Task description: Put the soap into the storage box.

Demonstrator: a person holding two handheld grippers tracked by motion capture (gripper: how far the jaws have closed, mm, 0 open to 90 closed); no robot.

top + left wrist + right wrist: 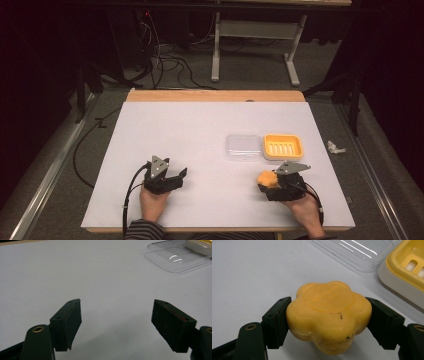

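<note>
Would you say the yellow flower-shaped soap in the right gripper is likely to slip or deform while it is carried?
The soap looks solid: its lobes keep their shape between the right gripper jaws, so it is probably stiff. Its smooth, waxy-looking, rounded sides suggest that it may slip or twist in the grip. Set down on its flat face, it seems unlikely to roll.

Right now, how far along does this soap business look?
Already done: the clear lid lies off, beside the open yellow soap dish. In hand: the right gripper has its jaws on the yellow soap. Probably left: soap into the dish, lid on. The left gripper waits open.
</note>
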